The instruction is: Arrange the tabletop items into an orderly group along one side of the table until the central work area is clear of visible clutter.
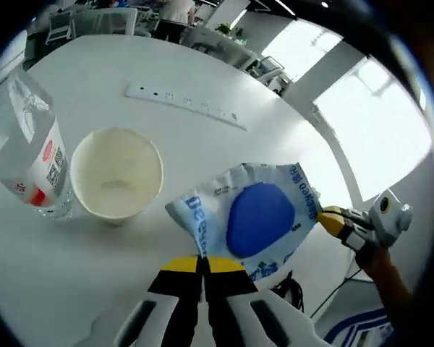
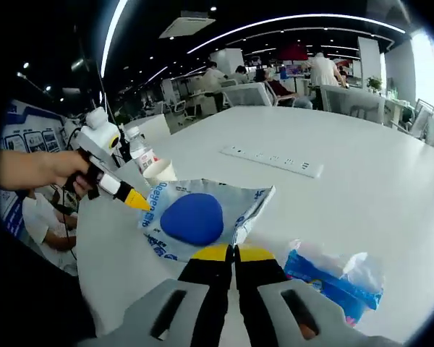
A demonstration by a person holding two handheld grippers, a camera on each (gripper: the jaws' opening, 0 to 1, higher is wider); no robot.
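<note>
- I had both grippers on the same thing: a white-and-blue wet-wipe pack [image 1: 257, 217] lifted off the white table [image 1: 202, 72], held between the two tools.
- My left gripper [image 1: 201, 264] had its jaws closed together on the pack's near edge, the yellow tips pinching the film; in the right gripper view it came in from the left with a hand [image 2: 40, 170] behind it, its tip on the pack's far corner.
- My right gripper [image 2: 233, 253] was likewise closed on the opposite edge of the pack, with no gap showing between the tips; in the left gripper view it reached in from the right, touching the pack's corner.
- A paper cup [image 1: 117, 173] stood just beside a clear water bottle [image 1: 30, 155], the two close together toward one edge of the table; I judged those already grouped.
- A pack of tissues [image 2: 333, 278] lay on the table near my right gripper, apart from the cup and bottle; I judged that one not yet moved.
- A white power strip [image 1: 184, 105] lay across the middle of the table, well apart from the rest.
- My reading: the job was partly done; the wipe pack was in the air and needed setting down by the cup and bottle, then the tissues.
</note>
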